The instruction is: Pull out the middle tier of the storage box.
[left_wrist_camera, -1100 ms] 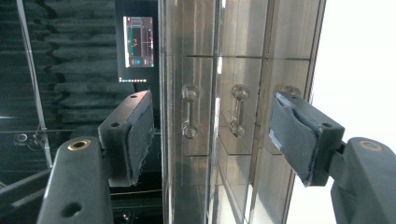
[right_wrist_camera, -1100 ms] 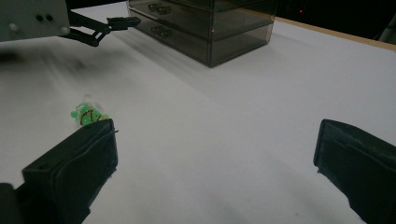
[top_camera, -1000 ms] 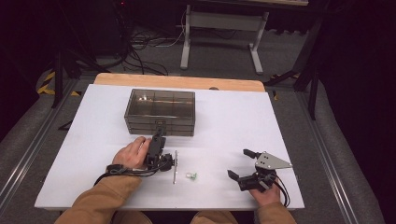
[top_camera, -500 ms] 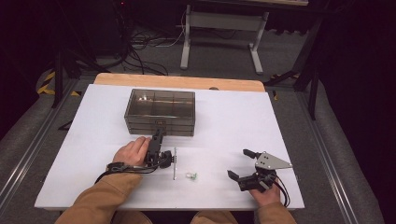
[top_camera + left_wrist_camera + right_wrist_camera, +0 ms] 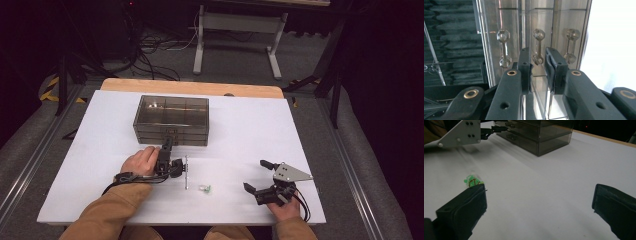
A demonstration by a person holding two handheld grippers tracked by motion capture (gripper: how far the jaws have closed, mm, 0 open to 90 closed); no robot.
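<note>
The left gripper, its jaws just closing, has the middle drawer's handle between its pads but not yet pinched; that handle sits on the near face of the drawer box at the table's far side. It should pinch squarely, then pull straight toward the person. The right gripper rests spread wide, right of the small green piece.

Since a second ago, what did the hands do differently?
The left gripper crept a little toward the smoky drawer box, and its jaws have just been closing around the middle drawer handle; whether they pinch it yet I cannot tell. The right gripper, the green thing and the box stayed put.
</note>
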